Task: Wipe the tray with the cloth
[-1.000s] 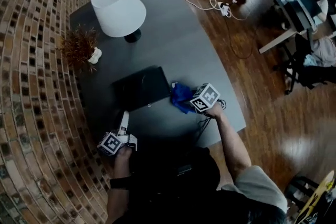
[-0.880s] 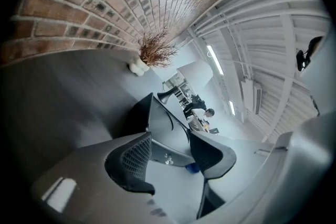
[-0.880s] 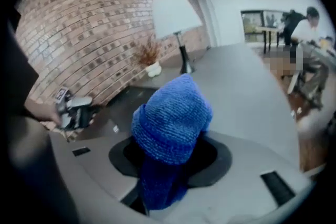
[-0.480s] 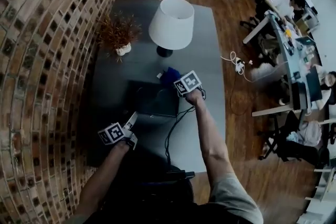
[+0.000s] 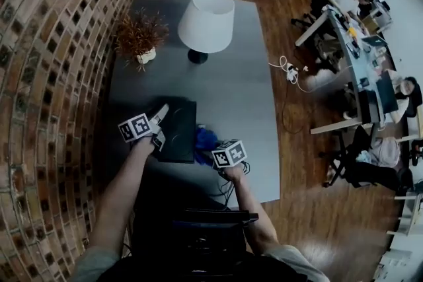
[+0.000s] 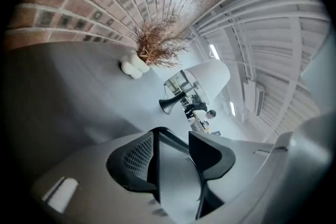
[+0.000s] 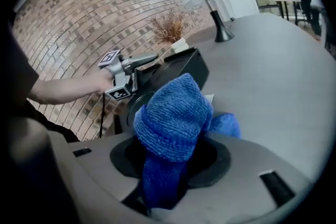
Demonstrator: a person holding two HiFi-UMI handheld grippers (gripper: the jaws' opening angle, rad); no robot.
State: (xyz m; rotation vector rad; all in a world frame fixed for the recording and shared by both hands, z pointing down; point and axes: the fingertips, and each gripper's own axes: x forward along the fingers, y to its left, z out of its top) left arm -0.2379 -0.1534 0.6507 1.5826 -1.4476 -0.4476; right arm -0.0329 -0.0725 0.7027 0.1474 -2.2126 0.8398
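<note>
A brick wall (image 5: 46, 76) runs down the left, and a dark wooden floor (image 5: 310, 162) spreads to the right of the long grey table (image 5: 251, 96). The table's far end bears a lamp (image 5: 206, 20) with a white shade and, left of it near the wall, a dried plant (image 5: 140, 36) in a small white pot. A white cable (image 5: 289, 70) lies on the floor right of the table, office desks (image 5: 337, 23) with seated people stand at the far right, and the ceiling (image 6: 278, 23) is white with beams.
</note>
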